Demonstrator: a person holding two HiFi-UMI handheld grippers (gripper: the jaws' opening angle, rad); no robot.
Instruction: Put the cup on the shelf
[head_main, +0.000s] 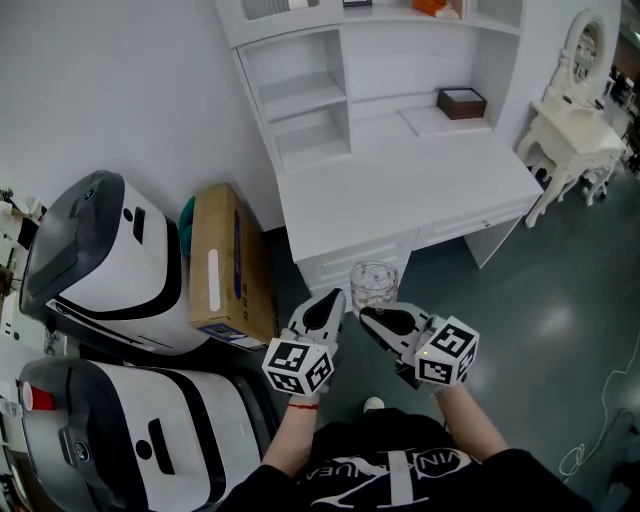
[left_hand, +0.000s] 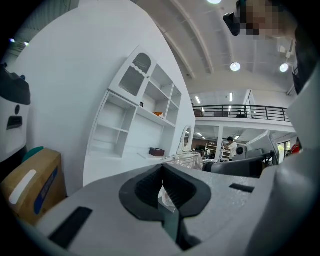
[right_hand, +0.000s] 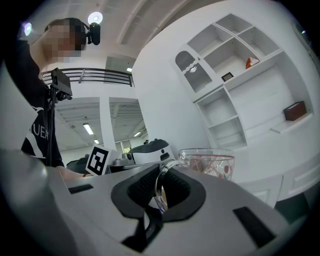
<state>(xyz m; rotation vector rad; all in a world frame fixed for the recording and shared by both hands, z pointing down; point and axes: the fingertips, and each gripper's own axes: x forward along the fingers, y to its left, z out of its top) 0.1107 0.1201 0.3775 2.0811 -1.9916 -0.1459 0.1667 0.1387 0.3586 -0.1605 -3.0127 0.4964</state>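
1. Two tools meet at one cup (head_main: 374, 283), which is held in the air in front of the counter's (head_main: 400, 190) front edge, above the floor (head_main: 540, 320).
2. Right tool (head_main: 368, 315): in the right gripper view its (right_hand: 159, 187) dark pads are drawn in on the cup's clear glass handle, whose loop stands upright in the gap between them. The bowl of the cup (right_hand: 207, 162), glass with a red pattern, sits upright just past the tips.
3. Left tool (head_main: 338, 300): in the left gripper view its (left_hand: 162, 192) pads are closed to a thin slit with a sliver of clear glass in it. The cup's rim (left_hand: 184, 160) shows just beyond, to the right. From the head view the tips touch the cup's left side.
4. Beyond the cup, the white counter carries a small dark brown box (head_main: 461, 102) far back on the right.
5. An open white shelf unit (head_main: 300, 100) rises from the counter's left rear.
6. Left of the counter a cardboard box (head_main: 228, 265) stands on the floor, with two white-and-black machines (head_main: 100, 260) beside it.
7. A white dressing table (head_main: 575, 130) stands well apart on the right.
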